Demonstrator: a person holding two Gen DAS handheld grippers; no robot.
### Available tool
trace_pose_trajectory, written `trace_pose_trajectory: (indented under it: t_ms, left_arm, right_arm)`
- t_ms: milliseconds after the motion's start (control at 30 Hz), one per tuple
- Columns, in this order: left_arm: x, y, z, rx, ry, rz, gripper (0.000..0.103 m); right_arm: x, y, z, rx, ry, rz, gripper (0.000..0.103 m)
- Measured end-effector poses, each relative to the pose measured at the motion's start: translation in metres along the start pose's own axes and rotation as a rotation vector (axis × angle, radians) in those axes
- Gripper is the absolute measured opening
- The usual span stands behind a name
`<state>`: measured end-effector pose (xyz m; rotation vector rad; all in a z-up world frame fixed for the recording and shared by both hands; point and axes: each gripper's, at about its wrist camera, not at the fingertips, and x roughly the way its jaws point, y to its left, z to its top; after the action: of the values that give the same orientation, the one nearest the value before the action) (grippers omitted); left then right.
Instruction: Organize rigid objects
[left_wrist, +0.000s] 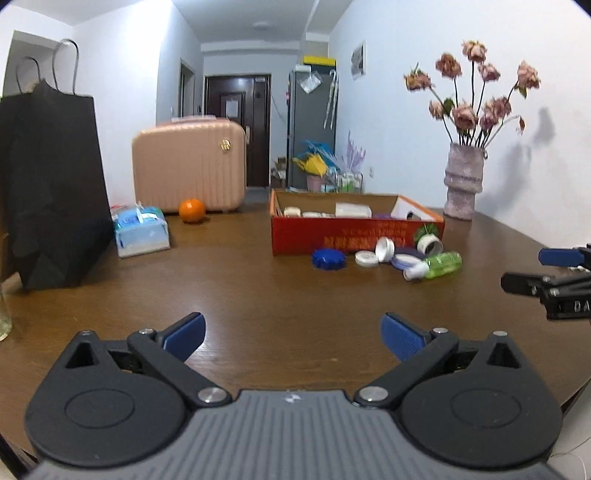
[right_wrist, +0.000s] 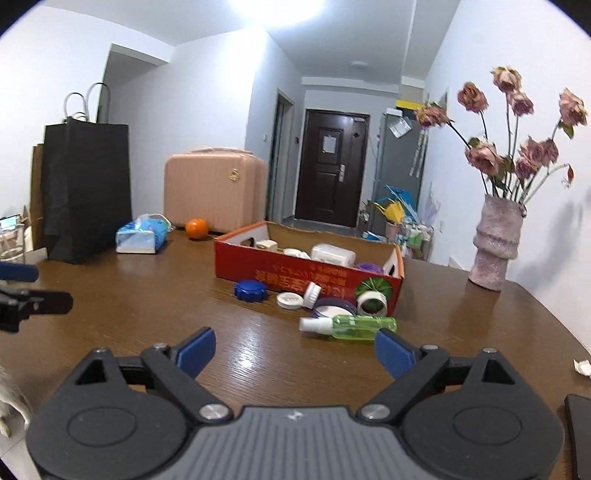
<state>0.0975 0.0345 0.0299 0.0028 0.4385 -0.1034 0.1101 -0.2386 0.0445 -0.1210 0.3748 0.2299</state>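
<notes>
Both the left gripper (left_wrist: 293, 338) and the right gripper (right_wrist: 294, 350) are held spread apart, gripping nothing. Caps and a green bottle (right_wrist: 349, 326) are scattered just before the red box (right_wrist: 306, 271).

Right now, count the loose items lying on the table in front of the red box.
6, though some may be hidden: blue lid, flat white lid, tilted white lid, purple-rimmed tin, white jar, green spray bottle nearest.
</notes>
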Motion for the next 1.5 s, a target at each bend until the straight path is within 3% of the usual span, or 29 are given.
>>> trace_pose_trajectory:
  t_ms: [267,433,567,633,800,900,967,1000,1067,1133,1267,1333,1500]
  left_arm:
    - [0.055,-0.013,0.013,0.015,0.029,-0.042,0.102]
    - [0.123,-0.025,0.035,0.013,0.124,-0.087,0.083]
    - [0.180,-0.037,0.057,0.103,0.128,-0.101,0.081]
    - [0.210,-0.043,0.068,0.150,0.138,-0.116,0.081]
    - [0.271,-0.057,0.074,0.216,0.194,-0.113,0.078]
    - [0.290,-0.057,0.077,0.179,0.210,-0.125,0.075]
    - [0.297,-0.057,0.076,0.149,0.222,-0.113,0.066]
    - [0.299,-0.057,0.074,0.153,0.225,-0.108,0.054]
    - [0.299,-0.054,0.071,0.151,0.217,-0.109,0.054]
    - [0.298,-0.052,0.072,0.134,0.216,-0.099,0.054]
    - [0.278,-0.050,0.078,0.121,0.177,-0.098,0.054]
    - [0.259,-0.051,0.079,0.133,0.145,-0.091,0.054]
    - [0.197,-0.043,0.050,0.110,0.163,-0.110,0.054]
  right_arm:
    - [0.038,-0.041,-0.005,0.174,0.037,-0.057,0.091]
    - [0.077,-0.060,0.001,0.211,0.059,-0.077,0.083]
    - [0.112,-0.072,0.015,0.189,0.068,-0.069,0.081]
    - [0.133,-0.076,0.025,0.200,0.081,-0.049,0.075]
    - [0.190,-0.068,0.049,0.202,0.118,0.094,0.065]
    - [0.228,-0.054,0.056,0.173,0.161,0.101,0.059]
    - [0.252,-0.048,0.057,0.175,0.191,0.097,0.052]
    - [0.258,-0.046,0.056,0.176,0.200,0.093,0.045]
    - [0.270,-0.044,0.053,0.189,0.212,0.068,0.034]
    - [0.272,-0.045,0.049,0.225,0.201,0.080,0.013]
    - [0.257,-0.045,0.051,0.230,0.146,0.070,0.013]
    - [0.239,-0.040,0.050,0.250,0.126,0.106,0.013]
    - [0.198,-0.020,0.030,0.298,0.214,0.252,0.013]
